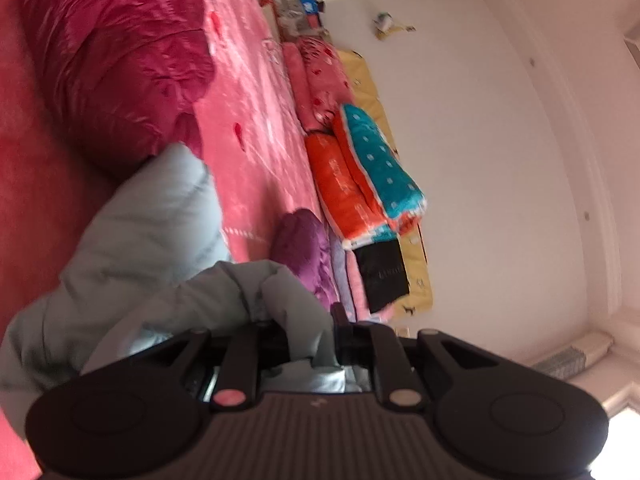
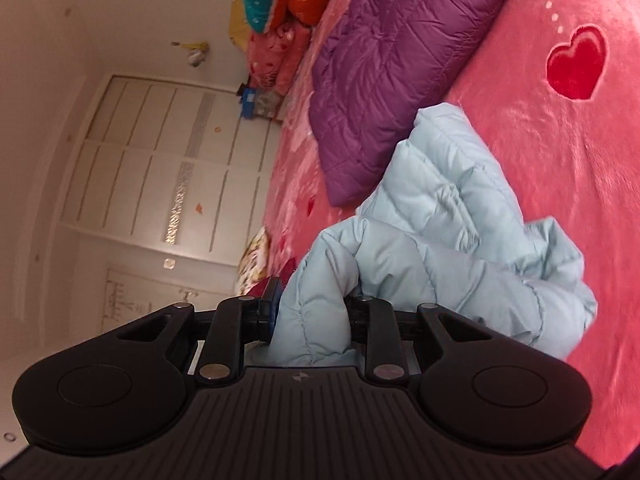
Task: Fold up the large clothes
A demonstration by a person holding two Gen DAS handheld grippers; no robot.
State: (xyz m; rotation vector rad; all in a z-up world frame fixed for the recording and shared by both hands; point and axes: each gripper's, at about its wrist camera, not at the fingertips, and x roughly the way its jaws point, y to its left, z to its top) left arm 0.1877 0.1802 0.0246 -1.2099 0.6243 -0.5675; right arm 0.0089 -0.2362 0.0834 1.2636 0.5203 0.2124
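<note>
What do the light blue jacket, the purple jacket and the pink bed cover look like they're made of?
Light blue jacket: looks like a thin, smooth synthetic shell over puffy filling, judging by the stitched quilted channels and soft sheen.
Purple jacket: similar quilted puffer fabric, slightly shinier, with fine crinkles.
Pink bed cover: seems plush fleece or velvet, given the fuzzy nap and brushed streaks, with red hearts set into it.

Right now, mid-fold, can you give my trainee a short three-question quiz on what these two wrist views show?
1. True or false: both tools grip the same garment.
2. What colour is the quilted jacket lying flat farther up the bed?
3. The bed cover is: A plain white, B pink with red hearts, C striped blue.

Key:
1. True: left tool and right tool each pinch the light blue puffer jacket.
2. Purple.
3. B.
</note>
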